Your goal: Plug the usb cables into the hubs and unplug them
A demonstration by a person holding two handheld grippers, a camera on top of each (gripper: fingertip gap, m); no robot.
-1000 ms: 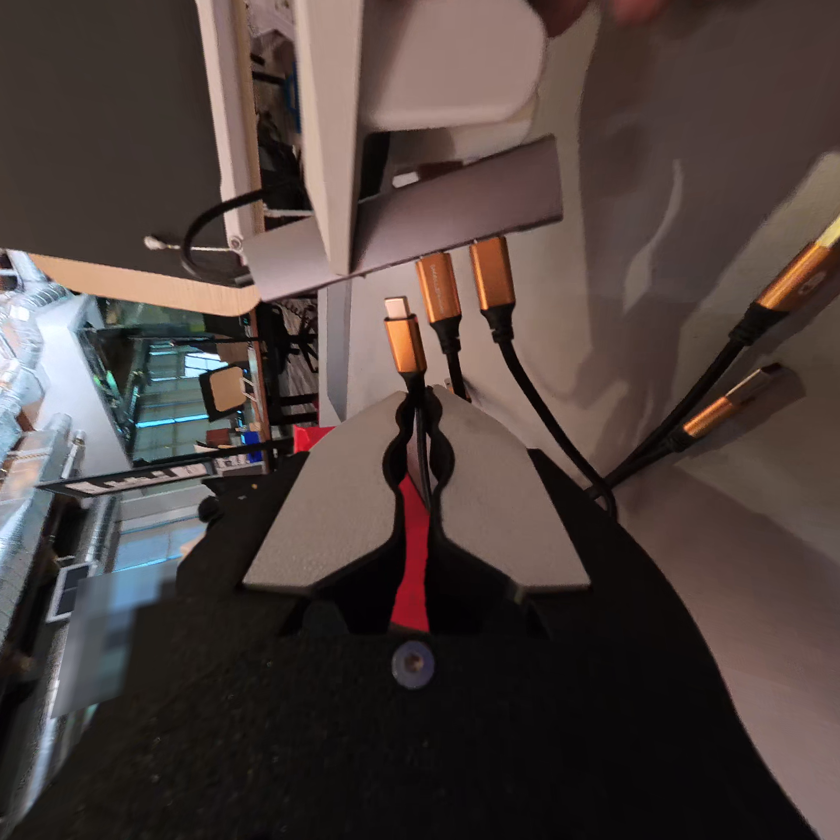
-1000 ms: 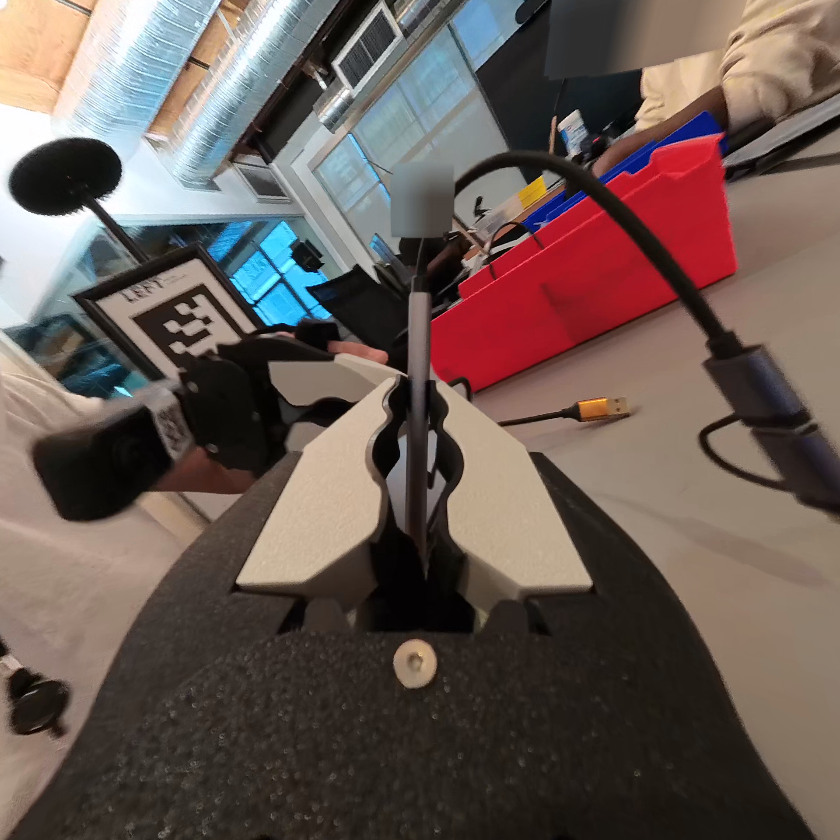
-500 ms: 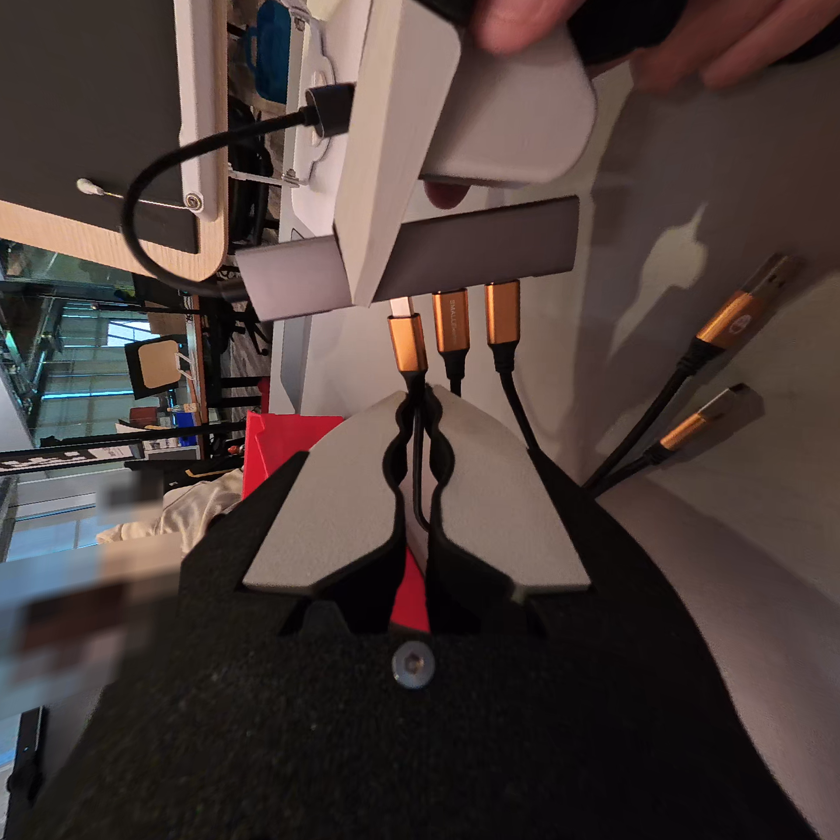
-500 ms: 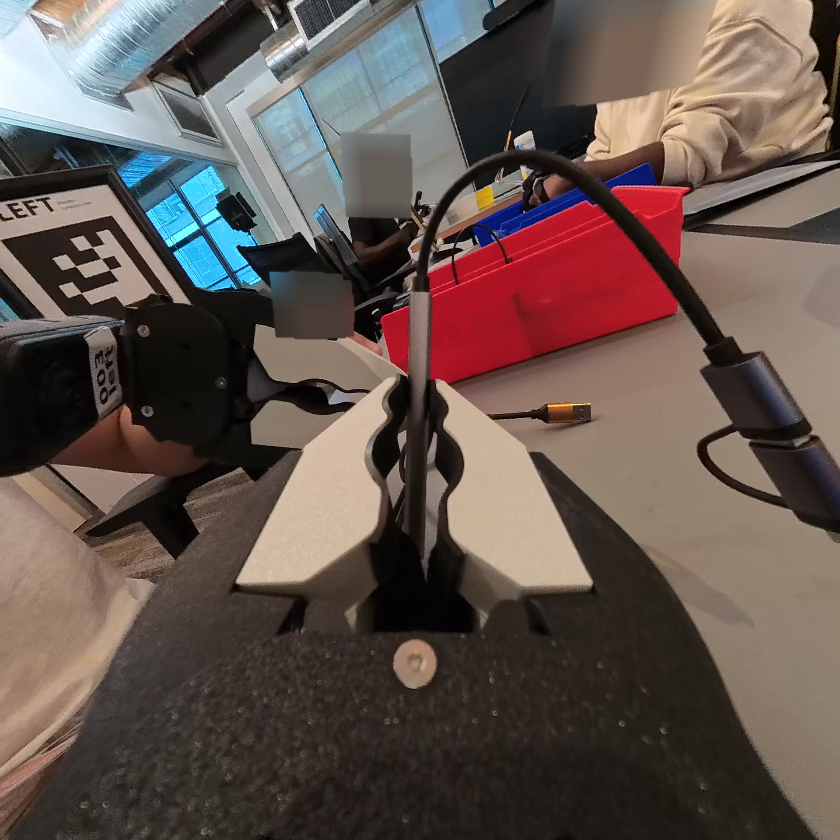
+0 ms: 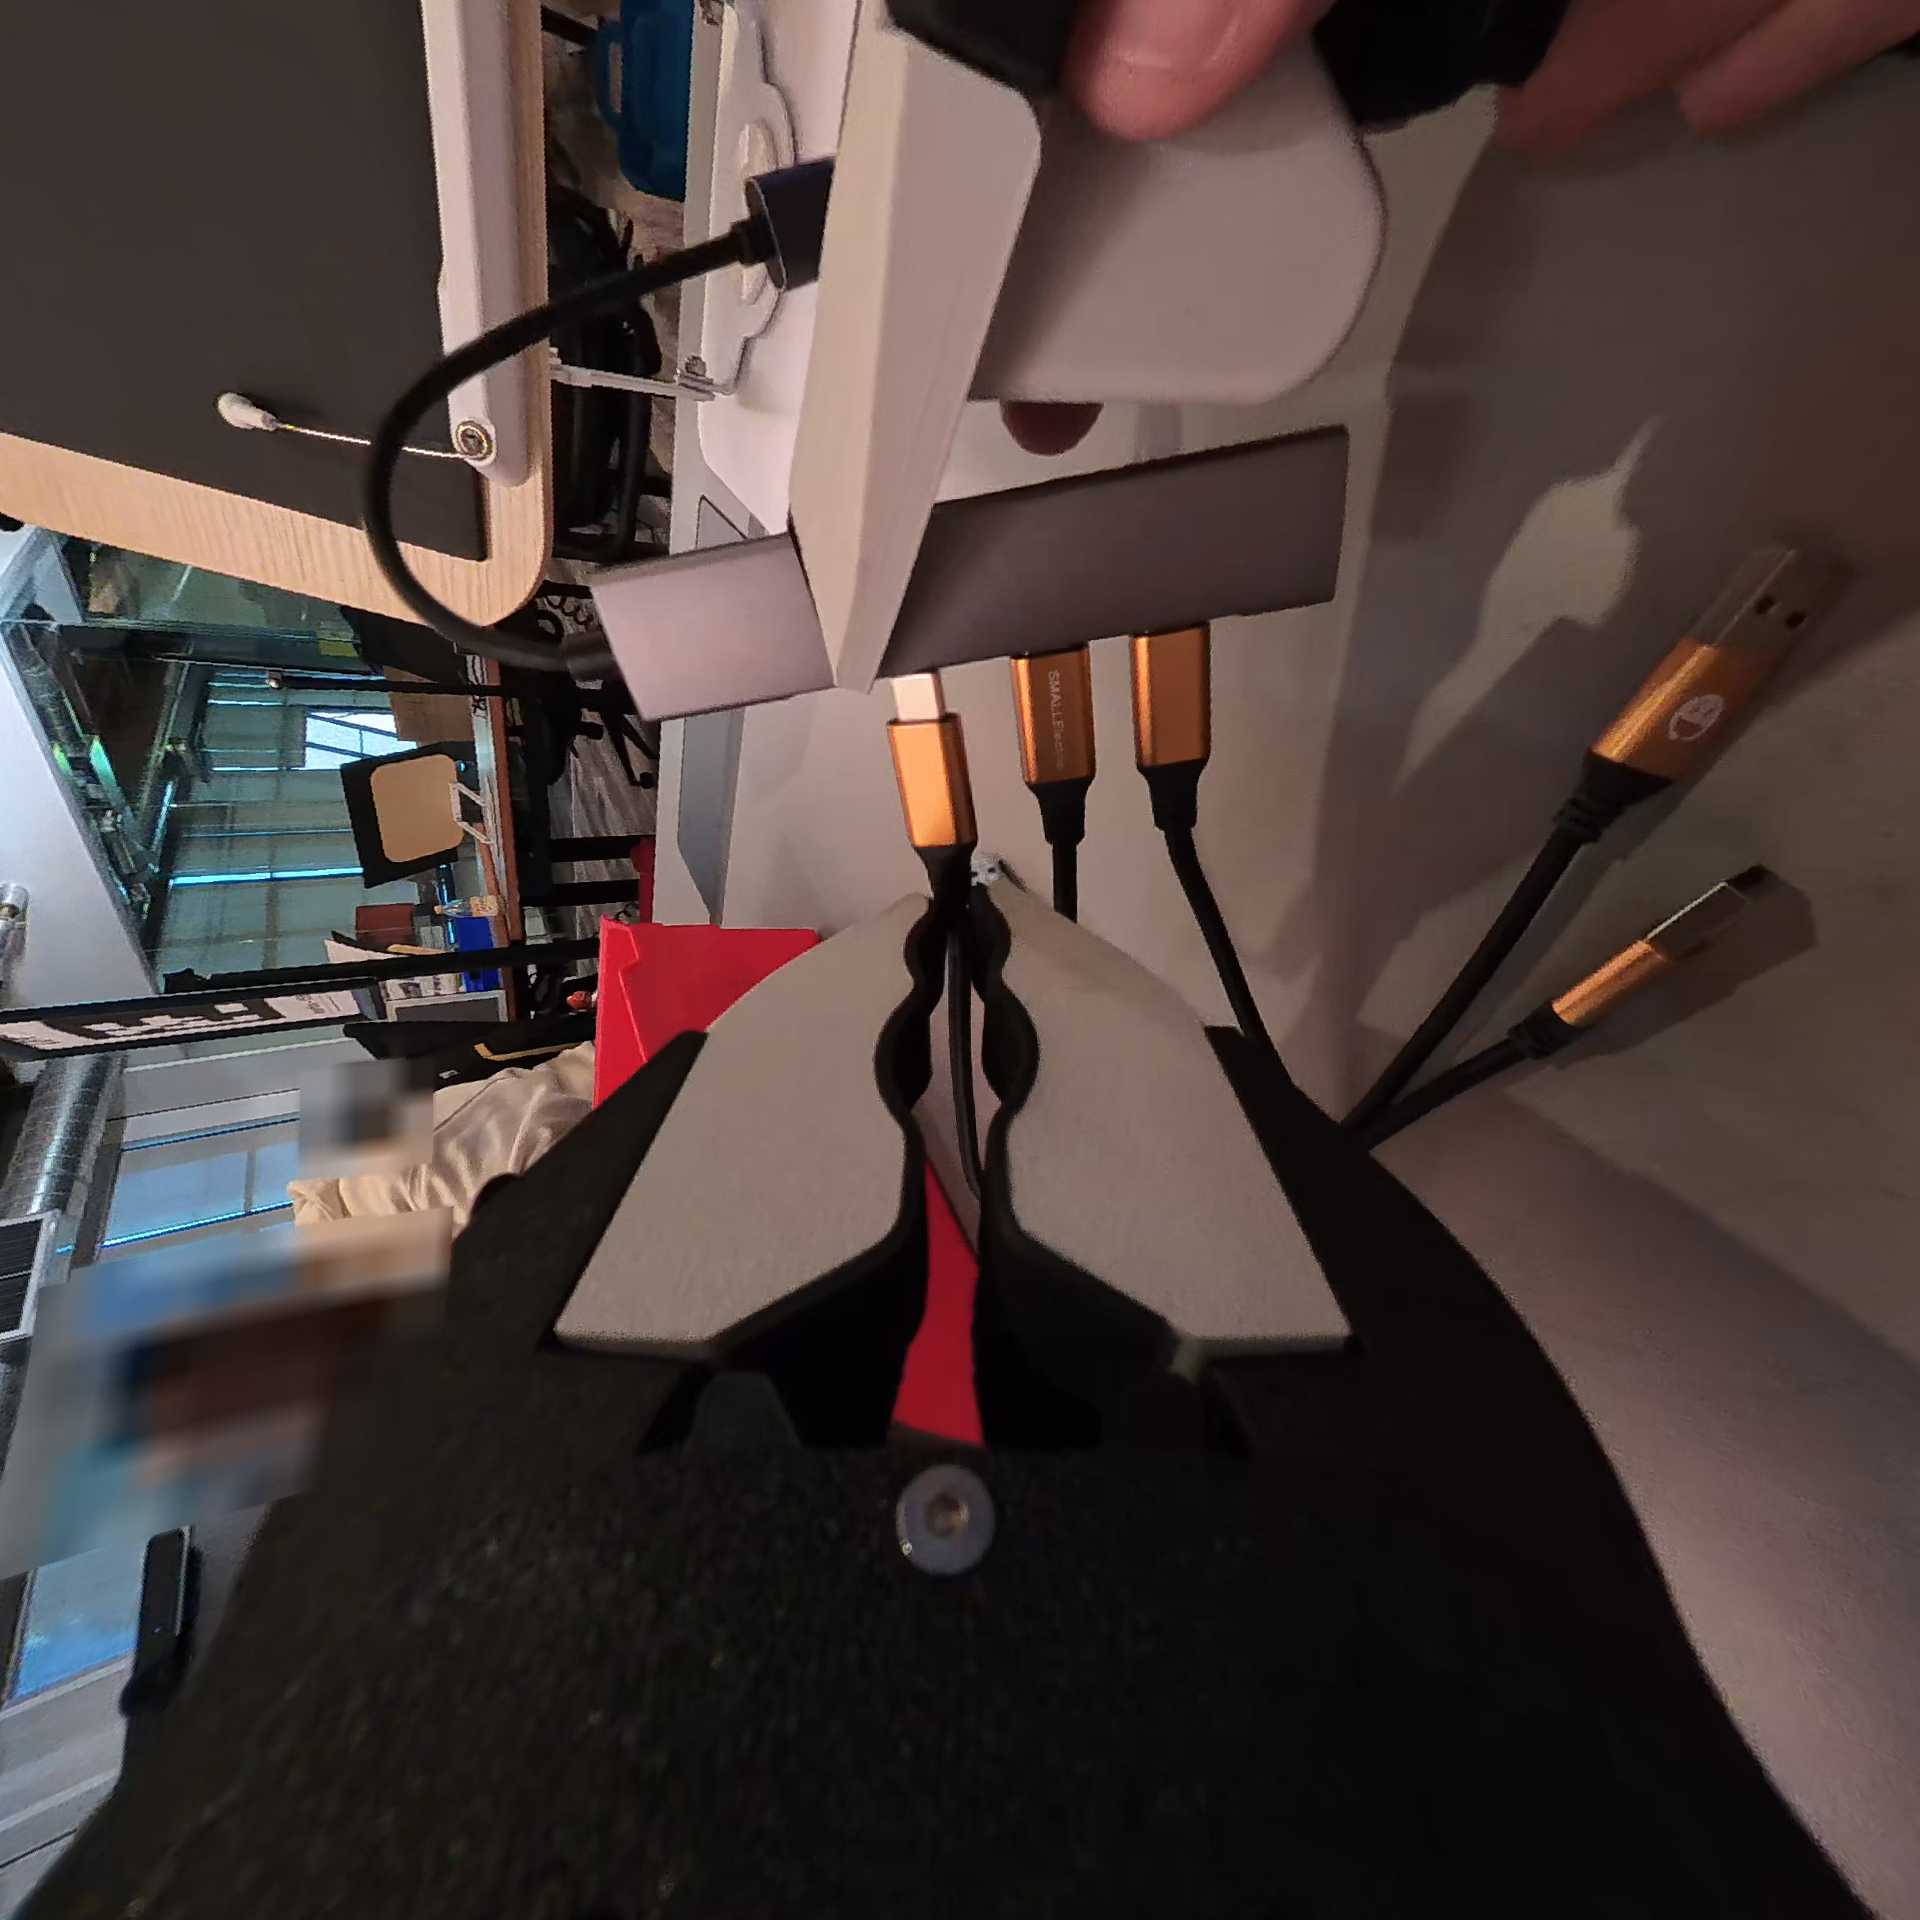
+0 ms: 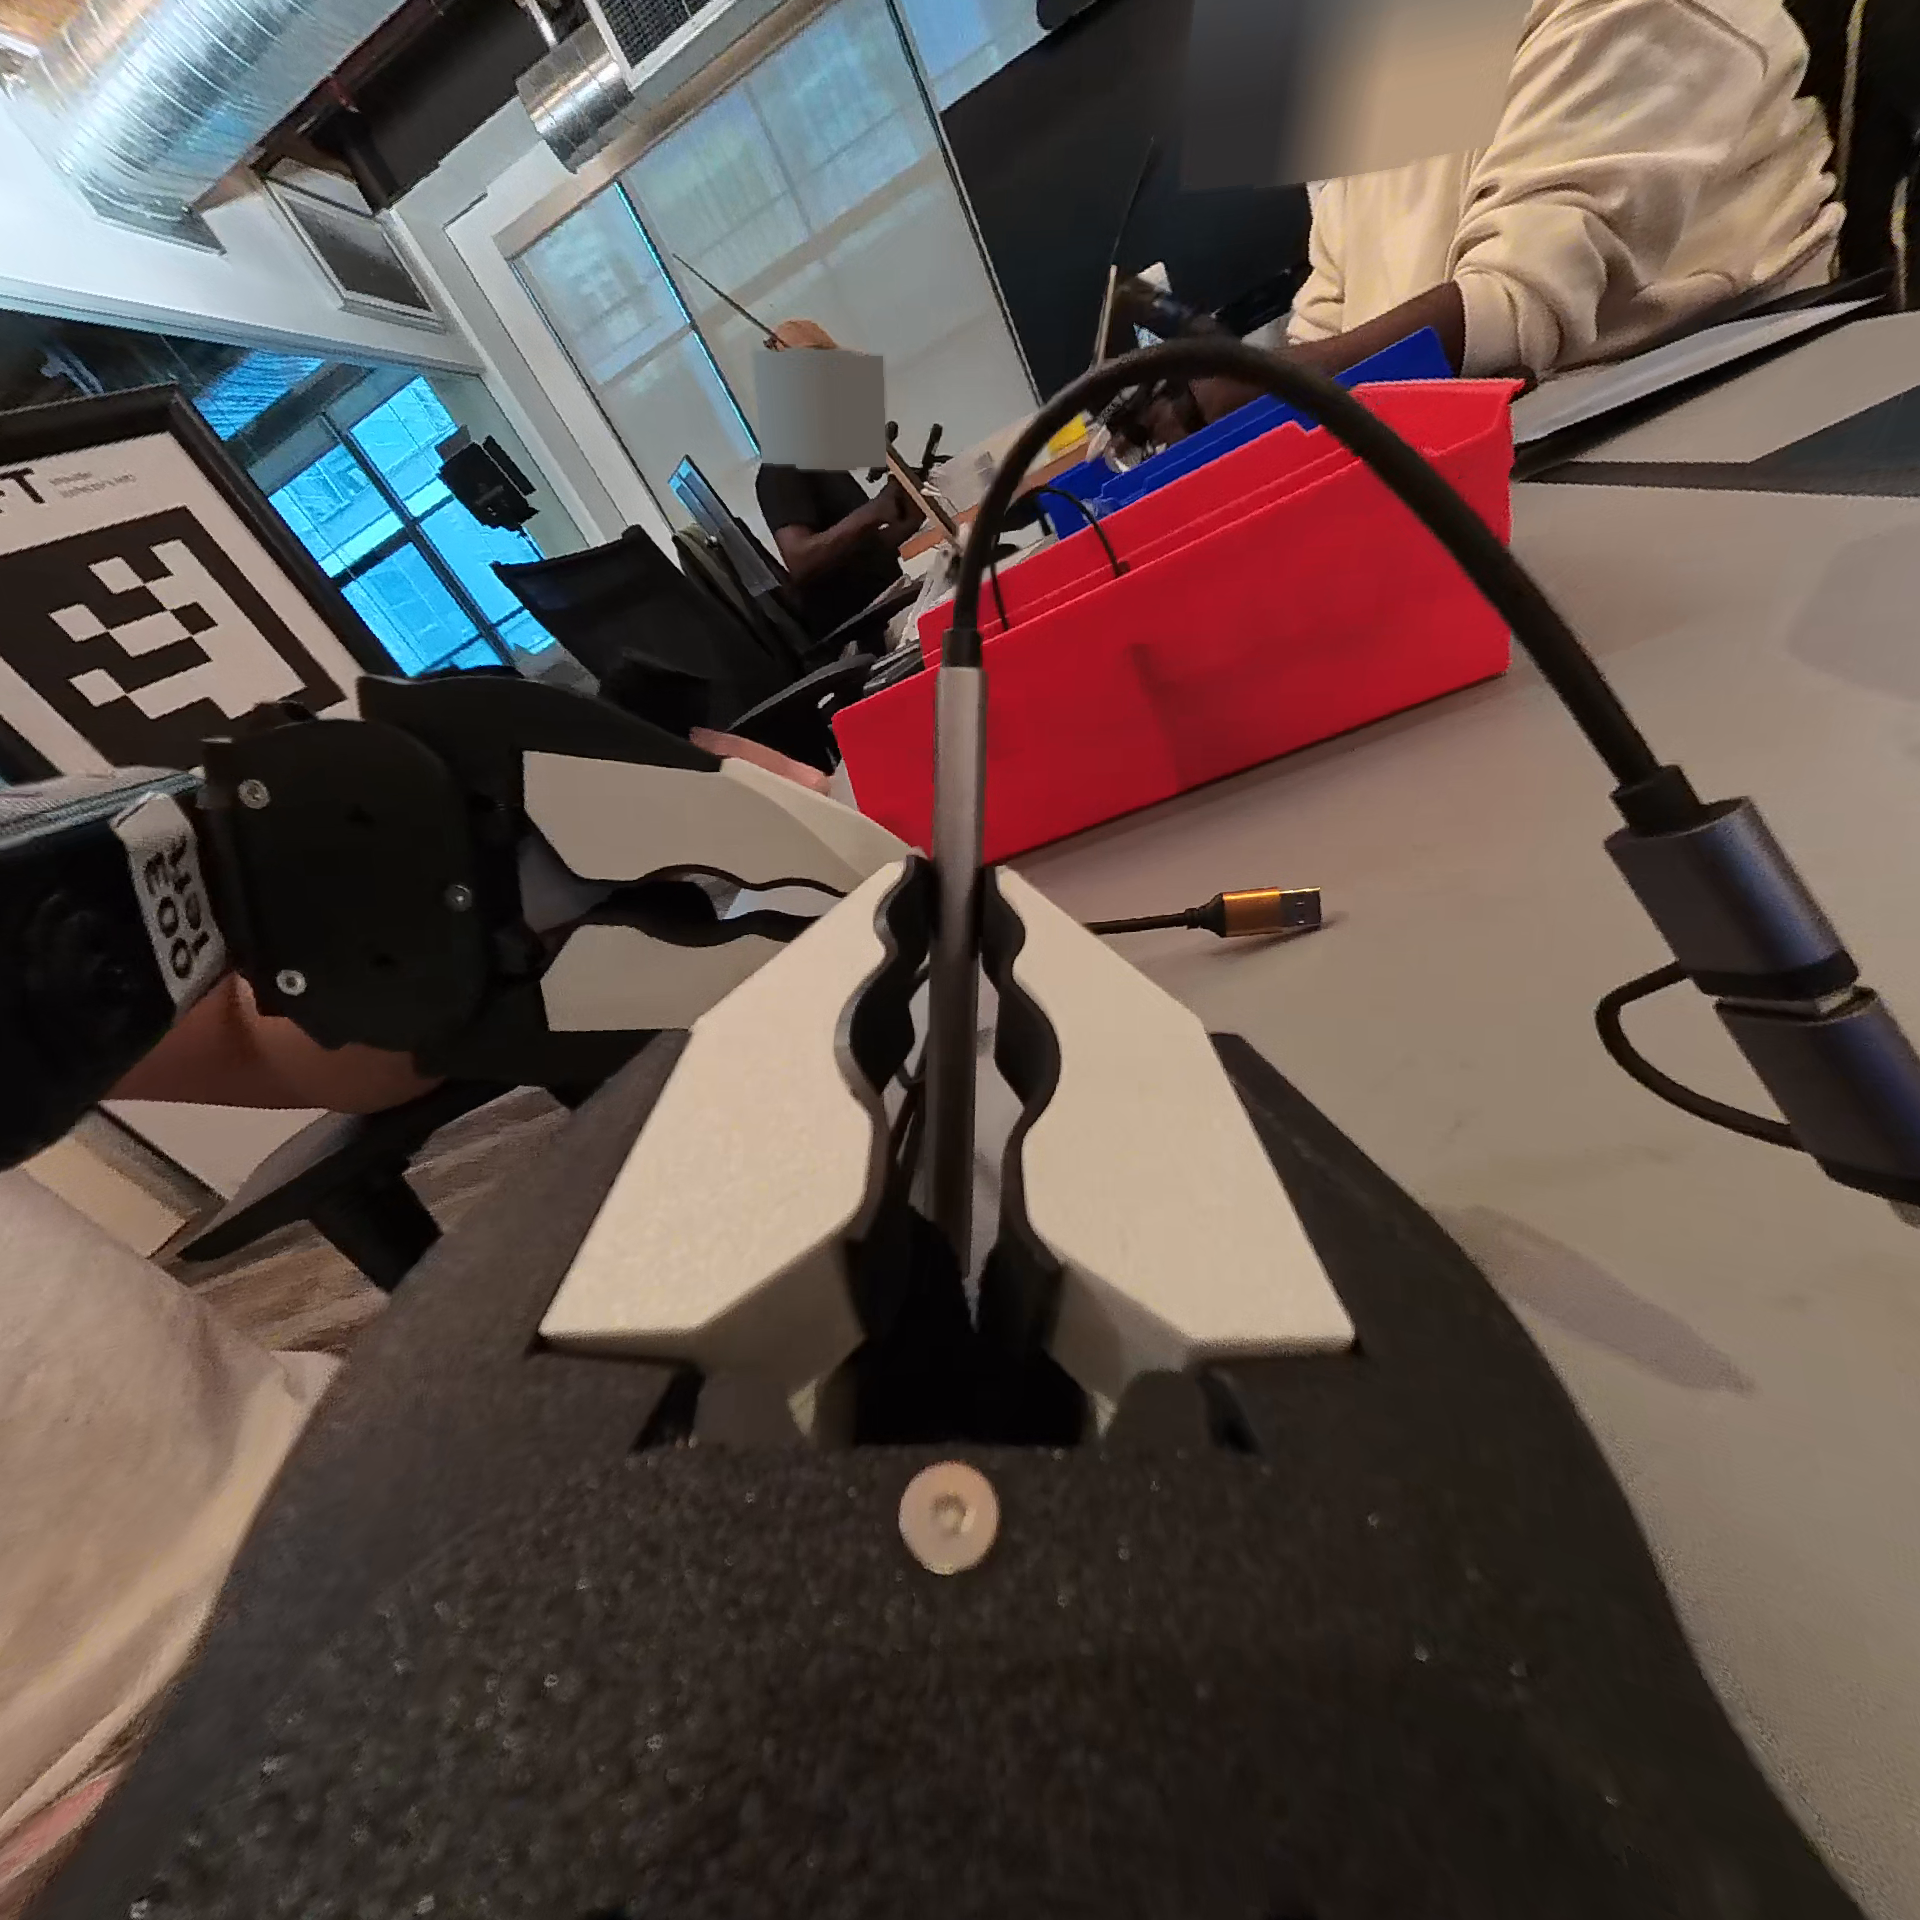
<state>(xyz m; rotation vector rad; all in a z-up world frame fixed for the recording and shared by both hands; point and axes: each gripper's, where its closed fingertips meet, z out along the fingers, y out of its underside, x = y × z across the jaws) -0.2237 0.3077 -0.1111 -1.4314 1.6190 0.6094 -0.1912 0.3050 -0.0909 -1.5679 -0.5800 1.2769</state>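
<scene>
My left gripper [image 5: 961, 899] is shut on a black cable just behind its orange USB plug [image 5: 932, 779]. The plug's metal tip meets the lower edge of a grey USB hub [image 5: 1122, 561], beside two orange plugs [image 5: 1051, 727] seated in it. Whether the tip is inside a port is hidden by a white finger [image 5: 904, 364] of my right gripper. My right gripper [image 6: 956, 873] is shut on the hub [image 6: 956, 790], seen edge-on and upright. The left gripper also shows in the right wrist view [image 6: 623, 862], pointing at the hub from the left.
Two loose orange USB-A plugs [image 5: 1683, 686] [image 5: 1673, 945] lie on the grey table [image 6: 1455, 1039]. The hub's black cable arcs to a grey adapter [image 6: 1745, 935] at the right. A red bin [image 6: 1195, 644] stands behind, with blue bins and seated people beyond it. The tips of one gripper are about 4 cm away from the tips of the other.
The plug in my left gripper has closed the gap to the hub; its tip now meets the hub's edge. The right gripper has tilted down and levelled with the hub.
</scene>
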